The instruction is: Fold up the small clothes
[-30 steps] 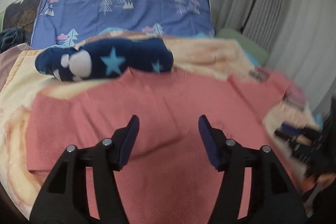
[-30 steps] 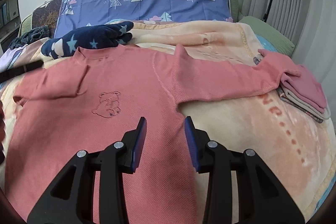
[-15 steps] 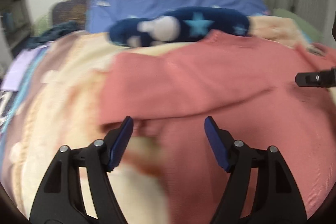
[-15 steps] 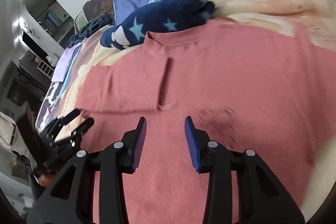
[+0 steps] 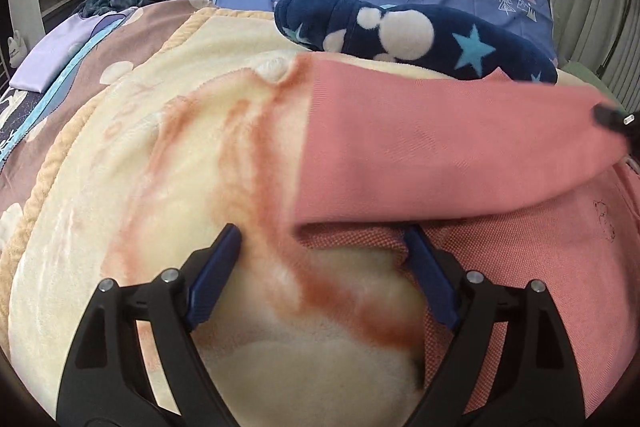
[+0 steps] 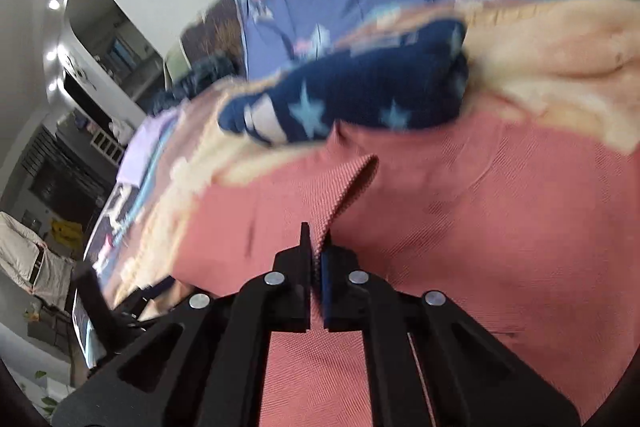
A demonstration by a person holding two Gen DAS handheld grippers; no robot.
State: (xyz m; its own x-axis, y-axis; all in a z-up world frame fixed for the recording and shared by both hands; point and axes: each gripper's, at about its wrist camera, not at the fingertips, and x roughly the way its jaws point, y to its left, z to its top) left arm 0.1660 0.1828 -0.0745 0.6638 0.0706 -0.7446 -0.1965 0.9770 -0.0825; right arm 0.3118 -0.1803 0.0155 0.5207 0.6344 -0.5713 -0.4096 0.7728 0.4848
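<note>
in your left wrist view, the pink sweater (image 5: 460,155) lay on the cream blanket (image 5: 160,155), whose bare plush stretched wide to the sweater's left. your left gripper (image 5: 320,251) had just been opening, jaws apart, empty, the sleeve's edge just beyond. in your right wrist view, your right gripper (image 6: 316,247) had just clamped onto a sweater fold.
</note>
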